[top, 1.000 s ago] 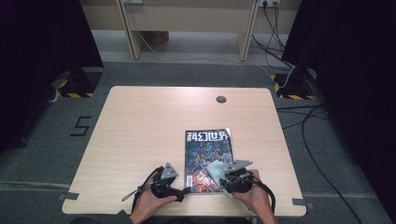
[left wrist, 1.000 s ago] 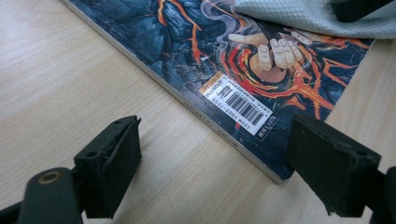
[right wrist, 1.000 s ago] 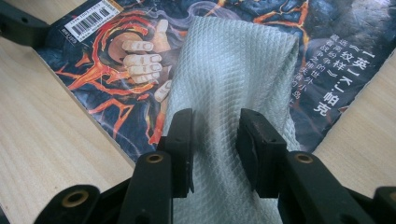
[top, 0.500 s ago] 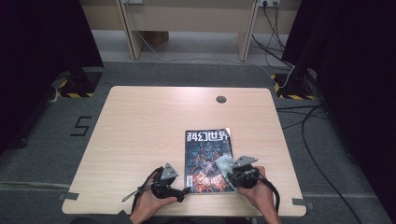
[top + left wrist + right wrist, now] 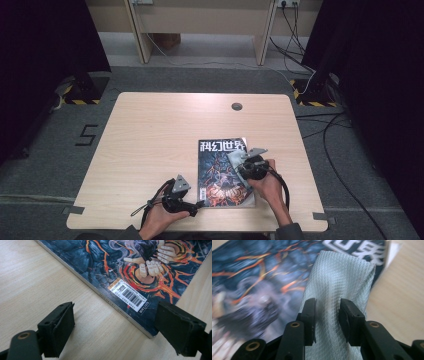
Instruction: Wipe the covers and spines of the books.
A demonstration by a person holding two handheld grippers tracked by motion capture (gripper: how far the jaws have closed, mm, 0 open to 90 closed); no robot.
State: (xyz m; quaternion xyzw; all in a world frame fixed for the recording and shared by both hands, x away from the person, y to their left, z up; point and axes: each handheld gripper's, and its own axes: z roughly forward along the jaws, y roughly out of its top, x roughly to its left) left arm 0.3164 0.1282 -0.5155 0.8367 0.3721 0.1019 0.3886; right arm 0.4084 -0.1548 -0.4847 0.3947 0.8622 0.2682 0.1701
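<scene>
A magazine with a dark, fiery cover lies flat on the near right part of the wooden table. My right gripper is over the cover's right side, shut on a grey-white waffle-textured cloth. In the right gripper view the cloth hangs forward from the right gripper onto the blurred magazine. My left gripper rests open at the magazine's near left corner. In the left gripper view that gripper stands wide before the spine and the barcode label, gripping nothing.
A round cable hole sits near the table's far edge. Bare wood stretches to the left and far side of the magazine. Cables run over the floor to the right, and a desk frame stands beyond the table.
My right gripper has carried the cloth along the cover's right side, away from the person. The left gripper and the magazine have stayed put.
</scene>
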